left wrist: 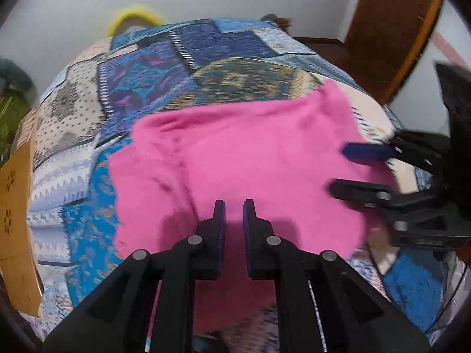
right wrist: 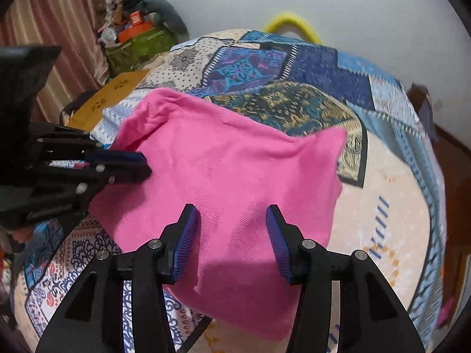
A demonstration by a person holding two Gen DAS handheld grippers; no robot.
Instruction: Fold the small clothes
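Observation:
A pink garment (left wrist: 241, 158) lies spread on a patchwork bedspread (left wrist: 188, 67), with some creases near its left side. It also shows in the right wrist view (right wrist: 223, 173). My left gripper (left wrist: 234, 206) hovers over the near middle of the garment, its jaws a narrow gap apart with nothing between them. It also shows at the left of the right wrist view (right wrist: 144, 164). My right gripper (right wrist: 232, 214) is open wide above the garment's near edge, empty. It also shows at the right of the left wrist view (left wrist: 338, 167), over the garment's right edge.
A wooden chair (left wrist: 388, 29) stands beyond the bed at the right. A yellow ring (left wrist: 132, 17) leans at the wall behind. A tan paper bag (left wrist: 14, 211) sits at the bed's left edge. A cluttered green bag (right wrist: 138, 44) stands by a curtain.

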